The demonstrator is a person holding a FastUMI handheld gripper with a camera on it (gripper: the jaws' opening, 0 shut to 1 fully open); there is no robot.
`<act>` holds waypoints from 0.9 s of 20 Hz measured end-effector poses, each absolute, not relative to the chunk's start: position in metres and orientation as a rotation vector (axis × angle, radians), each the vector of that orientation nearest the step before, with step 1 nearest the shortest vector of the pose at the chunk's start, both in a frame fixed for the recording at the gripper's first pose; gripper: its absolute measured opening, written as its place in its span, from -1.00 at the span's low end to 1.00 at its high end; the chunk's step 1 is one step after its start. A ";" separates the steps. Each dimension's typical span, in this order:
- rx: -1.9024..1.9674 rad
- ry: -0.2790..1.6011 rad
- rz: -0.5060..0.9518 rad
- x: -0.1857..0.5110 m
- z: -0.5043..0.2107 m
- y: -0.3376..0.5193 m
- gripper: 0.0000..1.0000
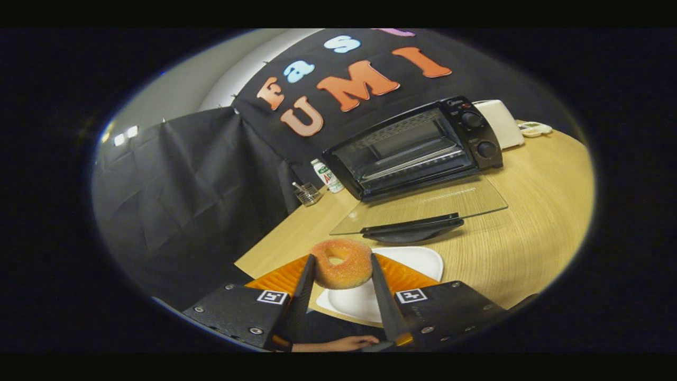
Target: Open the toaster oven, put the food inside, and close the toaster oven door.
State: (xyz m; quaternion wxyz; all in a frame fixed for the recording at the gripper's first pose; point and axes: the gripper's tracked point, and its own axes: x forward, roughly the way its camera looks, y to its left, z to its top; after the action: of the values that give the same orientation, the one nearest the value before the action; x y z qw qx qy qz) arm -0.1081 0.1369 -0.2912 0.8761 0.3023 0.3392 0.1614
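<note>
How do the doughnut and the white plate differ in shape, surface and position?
The doughnut is a sugary ring; the white plate is smooth and squarish. The doughnut sits clamped in the hand-held gripper; the plate lies flat on the table. Both are before the open toaster oven.

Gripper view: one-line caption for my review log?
Gripper shut on sugared doughnut above white plate, toaster oven ahead, glass door open.

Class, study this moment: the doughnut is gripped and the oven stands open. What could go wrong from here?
1. The gripper pinches only the doughnut's soft sides; it may slip back onto the white plate.
2. The glass door lies flat ahead of the toaster oven; a low approach could strike its handle.
</note>
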 end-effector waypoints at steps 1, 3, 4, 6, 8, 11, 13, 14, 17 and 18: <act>0.676 0.696 0.323 -0.100 -0.289 0.136 0.19; 0.751 0.675 0.299 -0.088 -0.283 0.134 0.20; 0.779 0.666 0.291 -0.080 -0.281 0.133 0.20; 0.821 0.638 0.275 -0.064 -0.276 0.129 0.20; 0.845 0.621 0.259 -0.048 -0.271 0.124 0.19; 0.899 0.578 0.244 -0.020 -0.257 0.115 0.19; 0.938 0.576 0.229 -0.003 -0.257 0.111 0.19; 0.959 0.574 0.221 0.006 -0.259 0.109 0.19; 1.012 0.568 0.182 0.031 -0.261 0.102 0.18; 1.030 0.573 0.172 0.040 -0.266 0.101 0.18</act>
State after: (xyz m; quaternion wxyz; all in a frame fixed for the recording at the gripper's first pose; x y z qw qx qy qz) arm 0.0397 0.1014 -0.2660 0.8277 0.4852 0.2700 0.0809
